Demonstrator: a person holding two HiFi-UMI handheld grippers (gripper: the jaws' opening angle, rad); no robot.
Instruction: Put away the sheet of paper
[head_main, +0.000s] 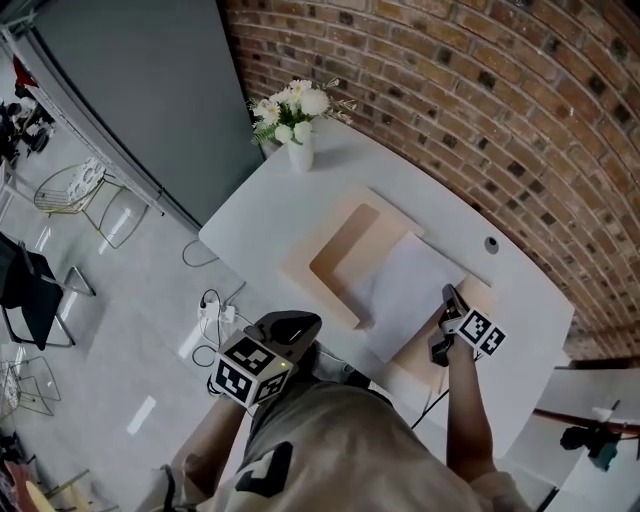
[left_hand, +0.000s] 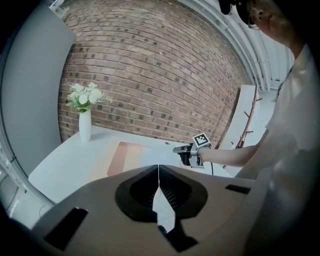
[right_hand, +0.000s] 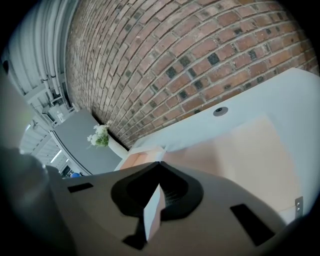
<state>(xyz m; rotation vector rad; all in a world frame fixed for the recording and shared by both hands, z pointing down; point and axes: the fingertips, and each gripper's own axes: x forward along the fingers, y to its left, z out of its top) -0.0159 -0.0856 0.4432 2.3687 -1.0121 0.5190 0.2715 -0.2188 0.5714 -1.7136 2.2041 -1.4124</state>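
Right tool (head_main: 447, 293): jaws pressed together at the near right edge of the sheet of paper (head_main: 405, 285). The right gripper view shows a thin pale strip between them, which I read as the sheet's edge pinched. Left tool (head_main: 298, 322): jaws together on nothing, held off the table (head_main: 260, 220) on its near side, close to the body.

Sheet: lies slanted, its left part over the right side of the tray (head_main: 320, 298), its right part over a beige board (head_main: 415, 362).

Risks (judgement):
- The grip is on one edge only. The limp sheet may slide out, or sag and fold when lifted.
- The sheet's left margin crosses the tray rim, so a low pull could snag and crease it there.
- If the jaws press down, they may drag the board along with the sheet.

Edges and room:
- The table's near edge runs just behind the right tool, so there is little margin for pulling towards the body.
- A round cable port (head_main: 491, 243) sits to the far right, near the sheet's corner.
- The vase (head_main: 300, 153) stands at the far left, well apart from the sheet.
- There is open table surface left of the tray and along the brick wall (head_main: 450, 90) on the far side.
- The left tool is free to steady the sheet's left edge.
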